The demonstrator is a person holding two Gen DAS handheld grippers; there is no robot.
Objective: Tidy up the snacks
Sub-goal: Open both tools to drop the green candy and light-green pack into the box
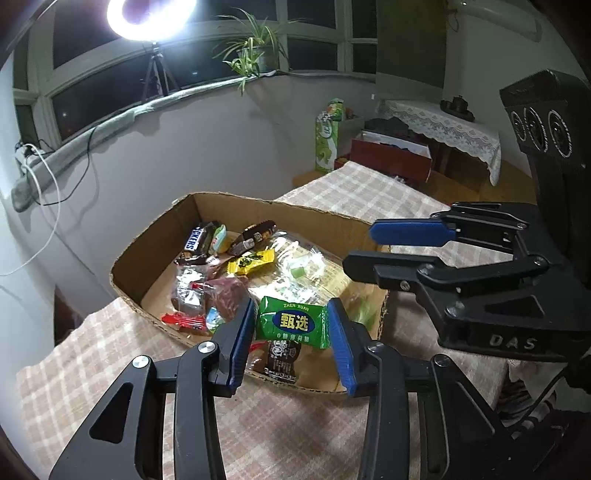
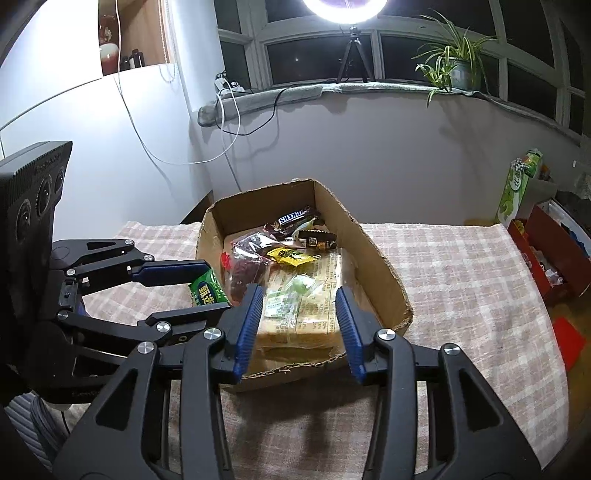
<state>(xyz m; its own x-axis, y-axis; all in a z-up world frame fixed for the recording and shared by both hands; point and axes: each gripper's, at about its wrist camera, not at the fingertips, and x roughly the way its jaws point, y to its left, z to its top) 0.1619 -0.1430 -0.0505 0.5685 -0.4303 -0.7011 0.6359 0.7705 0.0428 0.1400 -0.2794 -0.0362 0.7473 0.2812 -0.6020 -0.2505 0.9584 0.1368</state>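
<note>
Over the cardboard box (image 1: 155,254): green packet (image 1: 291,323) between left gripper (image 1: 291,343) pads, apparently barely pinched; could drop crooked. Right gripper (image 2: 301,328) apart, empty.

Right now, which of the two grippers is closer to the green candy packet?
Left. The left gripper has the green candy packet between its fingers above the cardboard box; the right gripper hangs empty beside it.

ring light (image 2: 345,7), potted plant (image 2: 456,61), checked cloth (image 2: 461,266)
</note>
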